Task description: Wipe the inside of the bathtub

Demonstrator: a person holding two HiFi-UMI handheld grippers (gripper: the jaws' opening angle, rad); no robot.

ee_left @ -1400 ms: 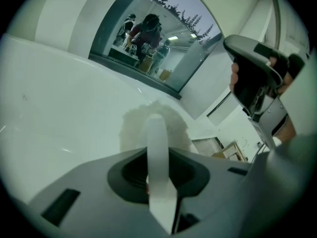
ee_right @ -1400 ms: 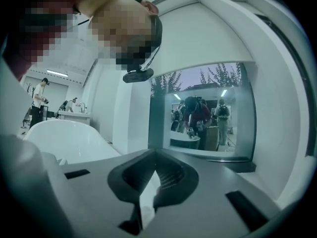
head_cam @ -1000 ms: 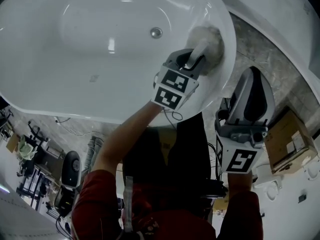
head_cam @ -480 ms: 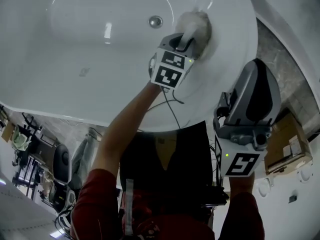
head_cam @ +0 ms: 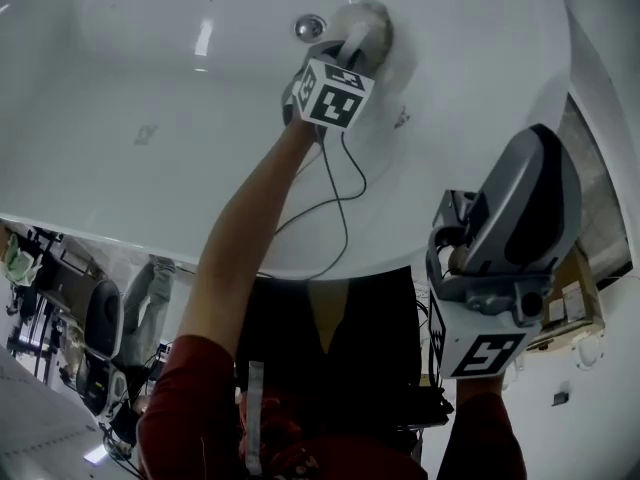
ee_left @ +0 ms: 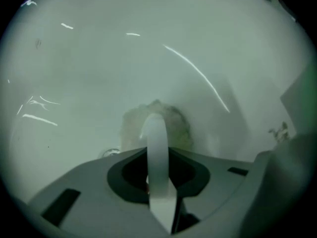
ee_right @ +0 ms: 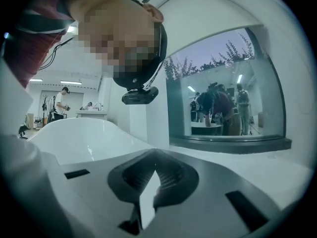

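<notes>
A: Left tongs [head_cam: 343, 63], what state?

B: Clamped on a thin white handle [ee_left: 156, 145]; handle sits upright betw. the jaws & runs straight ahead, same line as the tongs; no slack that I can see.

A: And the business end?

B: Fuzzy pad [head_cam: 368, 20] at the far tip, dead ahead of the tongs; looks pressed flat on the bathtub [head_cam: 200, 118] inner wall, low down near the bottom.

A: What's next to it?

B: Drain [head_cam: 309, 27] just beside it, on the pad's left in head view; small dark speck [head_cam: 401, 118] to the right, nearer the rim. So I'd guess any stroke means swinging the handle sideways, pad leading.

A: Pad condition?

B: Pale, off-white, roundish, shaggy edge; faint haze round it in left gripper view; suds or blur, can't tell.

A: Right tongs [ee_right: 154, 176]?

B: Tips together, nothing betw. them; held back outside the rim, well apart from the pad, pointing up & away. Left hand is the nearer one by far; it does the wiping.
</notes>
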